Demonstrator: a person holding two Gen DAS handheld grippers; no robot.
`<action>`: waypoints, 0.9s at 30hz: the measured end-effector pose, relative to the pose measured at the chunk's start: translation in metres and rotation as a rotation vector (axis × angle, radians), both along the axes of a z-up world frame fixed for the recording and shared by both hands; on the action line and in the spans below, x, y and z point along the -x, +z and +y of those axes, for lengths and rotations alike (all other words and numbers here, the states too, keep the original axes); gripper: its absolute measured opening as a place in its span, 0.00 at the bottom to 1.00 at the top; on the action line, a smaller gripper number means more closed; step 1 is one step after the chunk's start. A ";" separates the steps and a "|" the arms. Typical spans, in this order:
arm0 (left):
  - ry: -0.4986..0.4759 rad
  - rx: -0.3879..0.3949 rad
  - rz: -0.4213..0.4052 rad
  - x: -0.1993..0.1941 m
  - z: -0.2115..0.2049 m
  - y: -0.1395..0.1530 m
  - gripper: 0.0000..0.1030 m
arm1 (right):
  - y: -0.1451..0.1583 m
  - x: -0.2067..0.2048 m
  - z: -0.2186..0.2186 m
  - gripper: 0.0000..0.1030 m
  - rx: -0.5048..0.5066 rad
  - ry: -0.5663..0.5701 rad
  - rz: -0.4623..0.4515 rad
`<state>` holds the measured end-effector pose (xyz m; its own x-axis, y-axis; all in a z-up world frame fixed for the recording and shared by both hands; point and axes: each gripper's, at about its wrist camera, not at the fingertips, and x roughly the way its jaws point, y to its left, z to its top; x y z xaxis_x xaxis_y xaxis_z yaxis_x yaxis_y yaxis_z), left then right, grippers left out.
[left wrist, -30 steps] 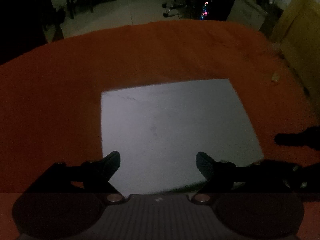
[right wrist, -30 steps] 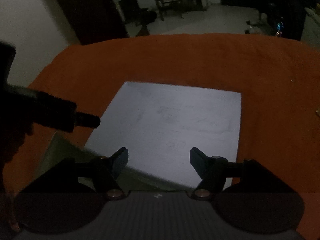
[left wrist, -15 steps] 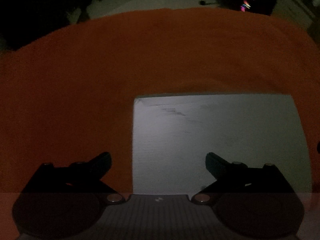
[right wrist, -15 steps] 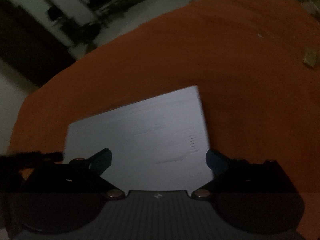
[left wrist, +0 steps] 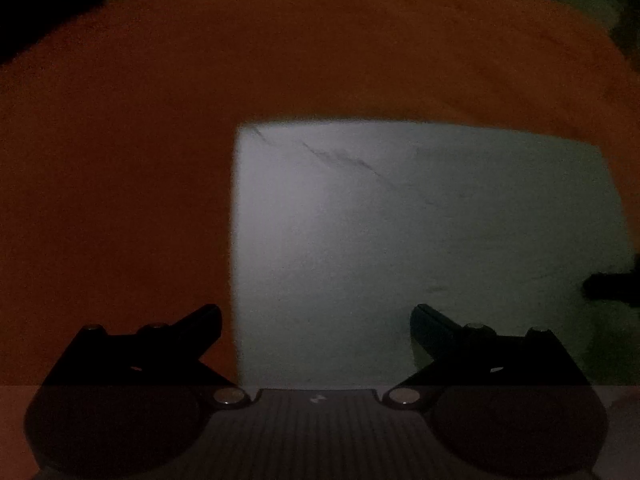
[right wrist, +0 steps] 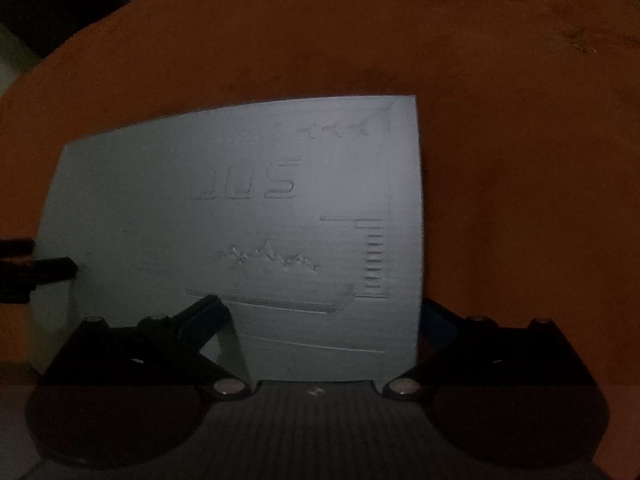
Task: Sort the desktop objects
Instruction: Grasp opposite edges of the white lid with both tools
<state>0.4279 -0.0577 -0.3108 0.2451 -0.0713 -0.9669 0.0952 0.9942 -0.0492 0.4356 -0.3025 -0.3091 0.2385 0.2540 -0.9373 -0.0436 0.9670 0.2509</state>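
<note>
The left gripper (left wrist: 316, 314) has its fingers spread wide over the near left edge of the grey board (left wrist: 420, 248), one finger out over the orange cloth (left wrist: 120, 180) and the other over the board itself. Nothing is pinched between them. The right gripper (right wrist: 324, 316) is just as wide apart, astride the board's near right edge; its right finger sits just outside that edge.

The board lies flat on the cloth near the front of the table, embossed face up — raised lettering and a scale show in the right wrist view.

The step looks like a two-handed pickup of a flat, thin-looking slab. To do it well, each gripper likely needs to catch an opposite side edge, since a flat face offers no purchase. Both should close together and lift level — an uneven pull could tilt the slab or drag the cloth.

Further back, the cloth runs bare to the table's far edge; beyond it the room is too dark to read.
</note>
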 end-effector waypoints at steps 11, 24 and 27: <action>0.177 0.072 0.008 0.001 0.005 0.003 0.99 | -0.005 -0.006 -0.003 1.00 -0.021 -0.022 0.026; 0.166 0.056 0.001 0.013 0.027 0.038 1.00 | 0.028 -0.001 -0.001 1.00 -0.057 -0.102 0.038; 0.180 0.036 -0.014 0.014 0.034 0.040 1.00 | 0.032 0.002 0.007 1.00 -0.049 -0.108 0.018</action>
